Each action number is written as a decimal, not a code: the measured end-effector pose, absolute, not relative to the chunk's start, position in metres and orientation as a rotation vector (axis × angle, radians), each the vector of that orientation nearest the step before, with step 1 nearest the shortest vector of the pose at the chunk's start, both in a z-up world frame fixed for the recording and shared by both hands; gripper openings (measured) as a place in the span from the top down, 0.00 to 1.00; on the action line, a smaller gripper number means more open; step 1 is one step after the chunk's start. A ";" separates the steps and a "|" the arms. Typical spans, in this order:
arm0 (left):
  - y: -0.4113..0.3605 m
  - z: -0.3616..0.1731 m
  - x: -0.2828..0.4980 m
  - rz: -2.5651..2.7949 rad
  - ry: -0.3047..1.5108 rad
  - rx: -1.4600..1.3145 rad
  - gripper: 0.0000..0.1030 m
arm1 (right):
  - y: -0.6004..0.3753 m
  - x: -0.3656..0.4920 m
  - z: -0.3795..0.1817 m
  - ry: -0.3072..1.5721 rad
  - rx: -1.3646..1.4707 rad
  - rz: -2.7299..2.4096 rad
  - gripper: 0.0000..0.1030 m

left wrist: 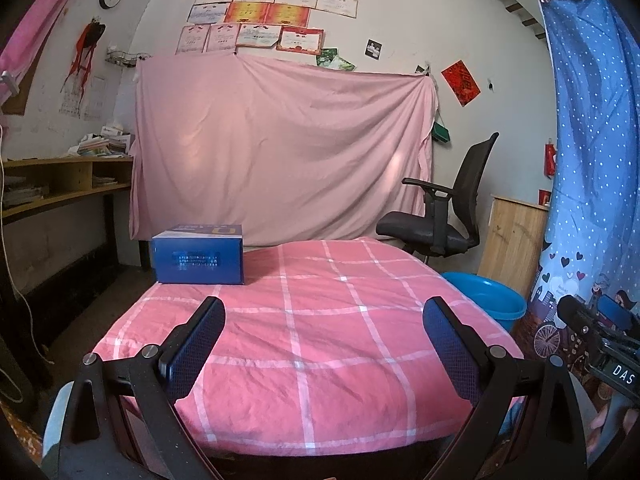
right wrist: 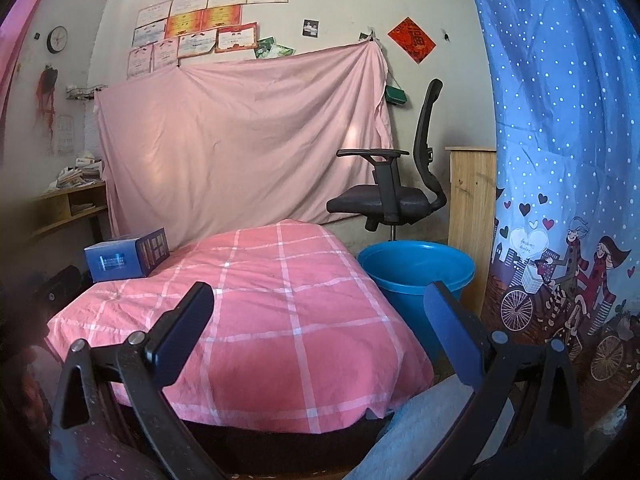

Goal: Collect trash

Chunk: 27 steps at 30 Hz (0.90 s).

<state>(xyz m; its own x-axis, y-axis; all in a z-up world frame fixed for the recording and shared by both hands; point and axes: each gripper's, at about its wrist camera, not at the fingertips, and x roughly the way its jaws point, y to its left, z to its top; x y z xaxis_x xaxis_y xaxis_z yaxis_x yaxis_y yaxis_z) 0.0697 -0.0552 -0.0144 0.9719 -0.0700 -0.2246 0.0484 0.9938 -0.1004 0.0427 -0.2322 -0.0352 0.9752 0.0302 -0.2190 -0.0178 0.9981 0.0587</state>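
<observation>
A blue cardboard box (left wrist: 198,254) lies at the far left corner of the table covered with a pink checked cloth (left wrist: 320,340); it also shows in the right wrist view (right wrist: 126,256). A blue plastic bucket (right wrist: 416,272) stands on the floor at the table's right side, and its rim shows in the left wrist view (left wrist: 488,296). My left gripper (left wrist: 322,320) is open and empty above the near part of the table. My right gripper (right wrist: 318,308) is open and empty near the table's right front, left of the bucket.
A black office chair (right wrist: 396,184) stands behind the bucket, beside a wooden cabinet (right wrist: 472,208). A blue dotted curtain (right wrist: 560,160) hangs at the right. A pink sheet (left wrist: 280,152) covers the back wall. A wooden shelf desk (left wrist: 60,184) with papers stands at the left.
</observation>
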 end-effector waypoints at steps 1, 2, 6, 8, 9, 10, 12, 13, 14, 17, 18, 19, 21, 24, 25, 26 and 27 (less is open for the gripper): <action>-0.055 -0.015 0.069 -0.061 0.229 -0.091 0.06 | -0.232 0.042 -0.036 0.221 0.055 0.025 0.00; -0.055 -0.015 0.068 -0.061 0.228 -0.086 0.06 | -0.231 0.041 -0.036 0.221 0.053 0.027 0.00; -0.056 -0.017 0.065 -0.060 0.221 -0.073 0.06 | -0.226 0.037 -0.039 0.221 0.042 0.036 0.00; -0.056 -0.017 0.064 -0.060 0.221 -0.070 0.06 | -0.224 0.036 -0.040 0.220 0.032 0.033 0.00; -0.056 -0.018 0.064 -0.061 0.221 -0.069 0.06 | -0.223 0.035 -0.041 0.219 0.028 0.031 0.00; -0.056 -0.018 0.064 -0.059 0.221 -0.069 0.05 | -0.222 0.035 -0.041 0.219 0.024 0.030 0.00; -0.056 -0.019 0.063 -0.057 0.220 -0.071 0.03 | -0.221 0.036 -0.043 0.223 0.019 0.026 0.00; -0.055 -0.019 0.063 -0.055 0.219 -0.073 0.03 | -0.221 0.037 -0.043 0.227 0.018 0.027 0.00; -0.054 -0.020 0.063 -0.054 0.219 -0.074 0.03 | -0.220 0.038 -0.045 0.234 0.014 0.026 0.00; -0.052 -0.022 0.064 -0.050 0.223 -0.082 0.03 | -0.219 0.041 -0.046 0.247 0.002 0.030 0.00; -0.051 -0.022 0.064 -0.049 0.224 -0.084 0.03 | -0.218 0.041 -0.047 0.248 -0.002 0.032 0.00; -0.049 -0.023 0.064 -0.048 0.226 -0.086 0.03 | -0.218 0.041 -0.047 0.247 -0.005 0.033 0.00; -0.048 -0.024 0.064 -0.046 0.229 -0.091 0.03 | -0.217 0.041 -0.047 0.247 -0.008 0.037 0.00; -0.048 -0.024 0.064 -0.042 0.233 -0.093 0.03 | -0.217 0.043 -0.049 0.253 -0.006 0.038 0.00; -0.047 -0.024 0.065 -0.043 0.235 -0.093 0.03 | -0.217 0.043 -0.049 0.254 -0.004 0.037 0.00; -0.047 -0.024 0.065 -0.042 0.236 -0.093 0.03 | -0.217 0.042 -0.049 0.253 -0.002 0.036 0.00; -0.047 -0.024 0.065 -0.042 0.236 -0.094 0.03 | -0.218 0.042 -0.049 0.253 0.002 0.036 0.00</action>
<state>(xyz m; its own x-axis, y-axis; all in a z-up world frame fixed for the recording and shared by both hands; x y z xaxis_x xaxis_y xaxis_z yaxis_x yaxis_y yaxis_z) 0.0653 -0.0468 -0.0243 0.9713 -0.0528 -0.2318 0.0308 0.9948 -0.0976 0.0424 -0.2179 -0.0488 0.9675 0.0356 -0.2502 -0.0352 0.9994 0.0061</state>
